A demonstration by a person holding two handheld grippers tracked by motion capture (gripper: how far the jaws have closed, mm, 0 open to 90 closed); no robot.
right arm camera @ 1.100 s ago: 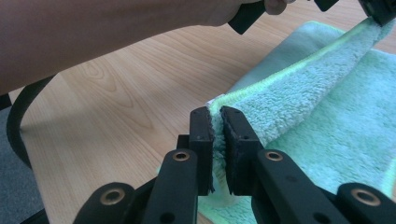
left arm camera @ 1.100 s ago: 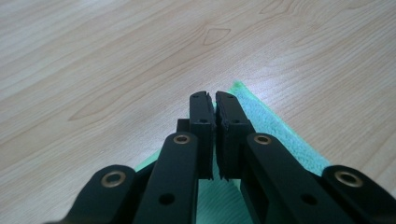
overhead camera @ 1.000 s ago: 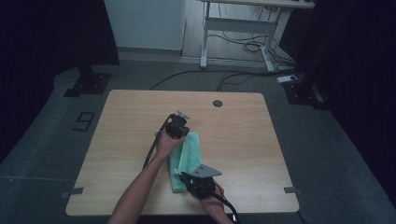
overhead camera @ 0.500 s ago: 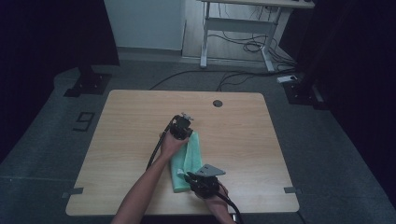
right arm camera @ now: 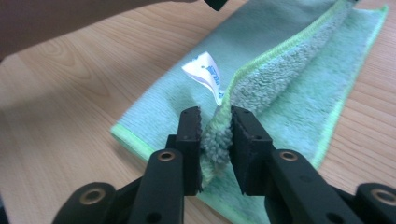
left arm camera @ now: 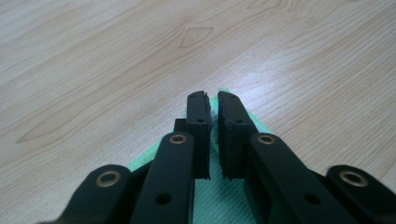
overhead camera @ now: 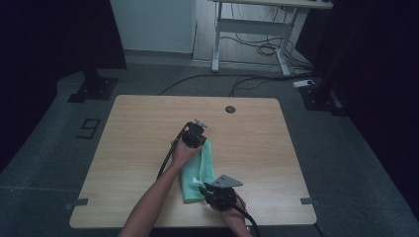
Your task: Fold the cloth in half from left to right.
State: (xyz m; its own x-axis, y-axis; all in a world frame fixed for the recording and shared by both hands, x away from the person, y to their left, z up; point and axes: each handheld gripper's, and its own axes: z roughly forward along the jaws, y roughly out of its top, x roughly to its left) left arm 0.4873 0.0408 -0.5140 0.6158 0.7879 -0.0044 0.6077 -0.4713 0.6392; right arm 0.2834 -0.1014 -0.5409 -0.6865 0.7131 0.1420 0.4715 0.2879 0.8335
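A green towel [overhead camera: 196,170] lies lengthwise on the wooden table [overhead camera: 138,133], partly folded over itself. My left gripper [overhead camera: 196,132] is at the towel's far end. In the left gripper view its jaws stand nearly together, shut [left arm camera: 212,109] on a thin corner of the towel [left arm camera: 219,196]. My right gripper [overhead camera: 213,190] is at the near end, under its grey plate. In the right gripper view it is shut [right arm camera: 215,135] on a raised fluffy fold of the towel [right arm camera: 289,70], just below a white label [right arm camera: 205,74].
A small dark round grommet [overhead camera: 230,109] sits near the table's far edge. The near table edge [overhead camera: 197,224] runs just behind my right gripper. A forearm [overhead camera: 153,202] crosses the table's front left. Desk legs and cables [overhead camera: 257,47] are on the floor beyond.
Both grippers have shifted slightly to the right with the towel held in them. The towel's raised fold has moved over with them.
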